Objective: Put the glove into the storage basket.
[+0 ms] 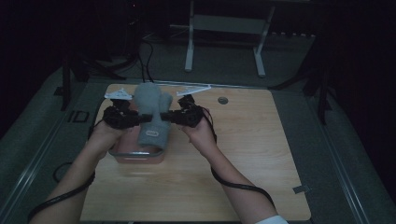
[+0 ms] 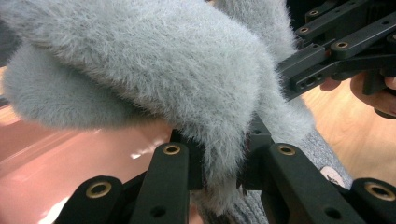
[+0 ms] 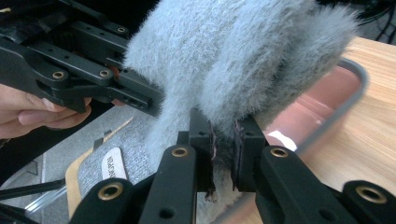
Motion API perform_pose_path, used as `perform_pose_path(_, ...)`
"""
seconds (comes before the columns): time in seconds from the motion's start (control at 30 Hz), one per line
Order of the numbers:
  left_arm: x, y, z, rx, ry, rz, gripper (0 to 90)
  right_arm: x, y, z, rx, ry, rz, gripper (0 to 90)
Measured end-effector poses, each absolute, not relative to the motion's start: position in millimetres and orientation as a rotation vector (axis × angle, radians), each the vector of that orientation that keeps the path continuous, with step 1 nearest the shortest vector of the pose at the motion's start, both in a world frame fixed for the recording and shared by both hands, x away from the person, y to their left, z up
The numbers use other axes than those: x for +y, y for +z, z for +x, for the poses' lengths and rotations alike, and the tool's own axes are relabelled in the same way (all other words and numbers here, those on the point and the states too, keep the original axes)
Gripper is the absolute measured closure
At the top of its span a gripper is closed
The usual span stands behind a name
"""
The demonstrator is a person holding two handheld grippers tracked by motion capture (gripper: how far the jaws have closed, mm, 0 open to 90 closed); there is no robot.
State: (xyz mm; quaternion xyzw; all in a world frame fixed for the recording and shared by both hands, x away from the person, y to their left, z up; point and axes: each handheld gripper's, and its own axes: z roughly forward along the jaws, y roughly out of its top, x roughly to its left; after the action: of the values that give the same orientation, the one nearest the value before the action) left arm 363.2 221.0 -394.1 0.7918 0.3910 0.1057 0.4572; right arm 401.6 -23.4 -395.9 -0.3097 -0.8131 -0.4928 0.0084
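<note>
Grey fuzzy mitten held up in the air between both grippers, over a pink tray with a grey rim at the near-left part of the wooden table. Fluffy mitt part points away from the person; knit cuff with a small oval label hangs toward them, just over the tray's far edge.

Left gripper clamps the mitten from its left side, jaws narrow with fur pinched between them; in the left gripper view the fur bulges above and ahead of the jaws, pink tray floor below-left, the other gripper up at right.

Right gripper clamps from the opposite side, jaws nearly closed on a fold of fur; in the right gripper view the mitten rises straight above the jaws, tray rim to the right, label lower left, left gripper and fingers at left.

Cables trail down along both forearms. White frame legs stand on the floor beyond the table.
</note>
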Motion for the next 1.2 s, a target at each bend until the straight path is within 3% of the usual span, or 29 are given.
perform_pose_path(0.2,242.9,-407.7,367.1,1.017,0.246,1.918,77.3,3.2,-402.2,408.0,-2.564,-1.525,-0.957,81.1)
perform_pose_path(0.67,243.3,-472.6,399.5,1.153,0.171,2.010,77.1,29.4,-465.3,436.8,-2.647,-1.302,-1.077,81.1)
perform_pose_path(1.2,225.8,-489.9,415.5,1.255,0.198,2.170,76.2,46.1,-491.5,447.6,-2.763,-1.087,-1.151,80.5)
